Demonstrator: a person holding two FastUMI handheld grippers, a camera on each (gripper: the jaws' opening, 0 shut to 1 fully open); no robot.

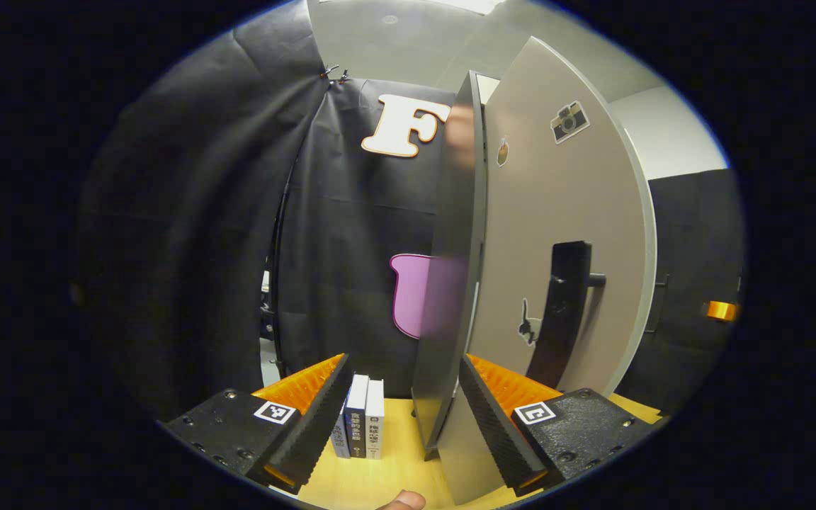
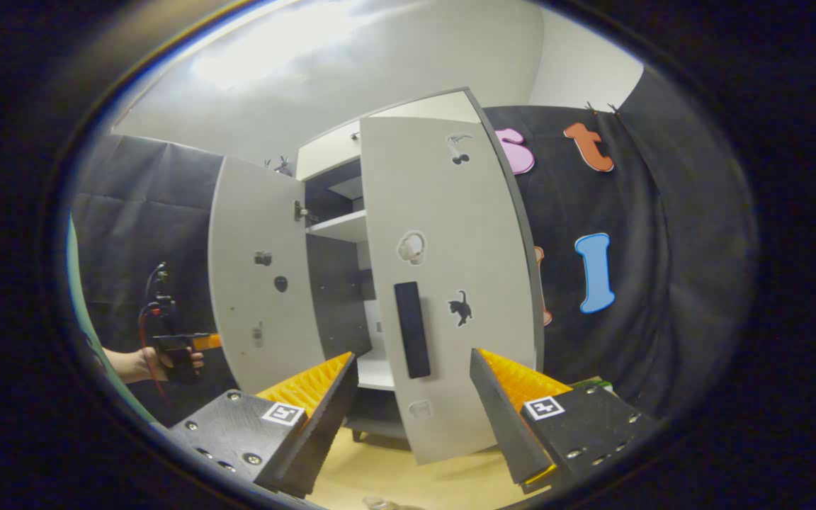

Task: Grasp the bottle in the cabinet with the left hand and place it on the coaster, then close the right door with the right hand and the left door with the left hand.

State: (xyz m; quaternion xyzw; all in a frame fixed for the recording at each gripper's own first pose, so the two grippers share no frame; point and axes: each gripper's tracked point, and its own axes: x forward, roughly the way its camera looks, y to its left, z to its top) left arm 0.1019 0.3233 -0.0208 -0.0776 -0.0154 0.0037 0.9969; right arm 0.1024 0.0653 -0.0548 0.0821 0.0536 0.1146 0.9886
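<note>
In the right gripper view the white cabinet (image 2: 380,152) has both doors swung out. My right gripper (image 2: 414,358) is open just in front of the right door (image 2: 450,234), and the lower end of the door's black handle (image 2: 411,329) shows between its fingers. The left door (image 2: 259,283) stands wide open with its inner face showing. Left of that door a hand holds my left gripper (image 2: 181,347). In the left gripper view my left gripper (image 1: 404,368) is open beside the left door's outer face (image 1: 564,212), near its black handle (image 1: 564,312).
A glossy dark cabinet side panel (image 1: 447,283) rises between my left fingers. Some upright books (image 1: 360,425) stand on the yellow table (image 1: 394,467) left of it. Inside the cabinet is a white shelf (image 2: 341,225). Black cloth walls close the booth all round.
</note>
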